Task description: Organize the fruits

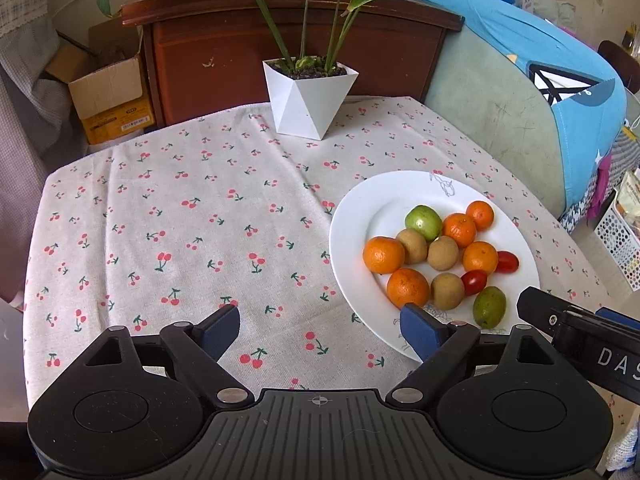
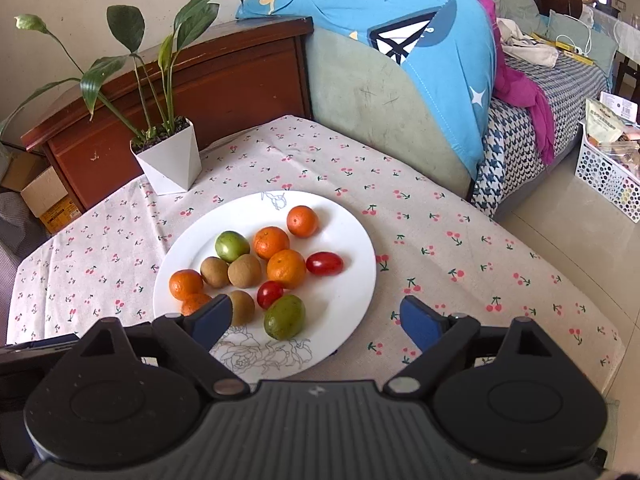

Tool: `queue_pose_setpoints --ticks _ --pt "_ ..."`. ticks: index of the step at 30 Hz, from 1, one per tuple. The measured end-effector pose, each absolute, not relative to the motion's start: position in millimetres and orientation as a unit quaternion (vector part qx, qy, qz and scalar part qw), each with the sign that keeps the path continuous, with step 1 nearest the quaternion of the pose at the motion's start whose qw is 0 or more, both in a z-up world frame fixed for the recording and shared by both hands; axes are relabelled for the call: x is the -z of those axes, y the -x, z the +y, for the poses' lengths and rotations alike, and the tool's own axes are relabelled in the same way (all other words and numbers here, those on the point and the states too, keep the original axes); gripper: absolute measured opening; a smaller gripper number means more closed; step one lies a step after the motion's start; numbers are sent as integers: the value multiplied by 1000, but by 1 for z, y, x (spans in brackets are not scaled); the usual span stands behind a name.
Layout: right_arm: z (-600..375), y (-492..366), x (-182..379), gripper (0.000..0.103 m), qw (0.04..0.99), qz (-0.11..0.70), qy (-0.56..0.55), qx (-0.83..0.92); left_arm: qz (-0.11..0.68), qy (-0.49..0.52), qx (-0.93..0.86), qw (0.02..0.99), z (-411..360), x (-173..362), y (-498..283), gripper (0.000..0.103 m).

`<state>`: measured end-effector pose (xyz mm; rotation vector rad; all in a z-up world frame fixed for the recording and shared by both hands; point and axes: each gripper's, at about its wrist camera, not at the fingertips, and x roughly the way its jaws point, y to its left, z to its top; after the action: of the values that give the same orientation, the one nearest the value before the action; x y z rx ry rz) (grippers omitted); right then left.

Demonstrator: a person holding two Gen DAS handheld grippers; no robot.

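A white plate on the cherry-print tablecloth holds mixed fruit: several oranges, three brown kiwis, two red cherry tomatoes and two green fruits. My left gripper is open and empty, low over the cloth at the plate's near left edge. My right gripper is open and empty, over the plate's near edge; its body shows in the left wrist view.
A white angular pot with a green plant stands at the table's far side. A wooden cabinet is behind it. A sofa with a blue blanket borders the table's right side. Cardboard boxes sit far left.
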<state>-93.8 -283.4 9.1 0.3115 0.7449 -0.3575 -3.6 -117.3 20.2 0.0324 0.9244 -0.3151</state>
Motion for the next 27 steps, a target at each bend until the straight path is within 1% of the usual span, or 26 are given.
queue_pose_setpoints --ticks 6,14,27 --pt "-283 100 -2 94 892 373 -165 192 447 -38 146 882 -120 -21 7 91" --pt "-279 97 4 95 884 391 -136 216 453 -39 137 880 -119 -20 5 94" --pt "-277 91 10 96 880 405 -123 217 455 -66 125 879 -124 -16 1 95"
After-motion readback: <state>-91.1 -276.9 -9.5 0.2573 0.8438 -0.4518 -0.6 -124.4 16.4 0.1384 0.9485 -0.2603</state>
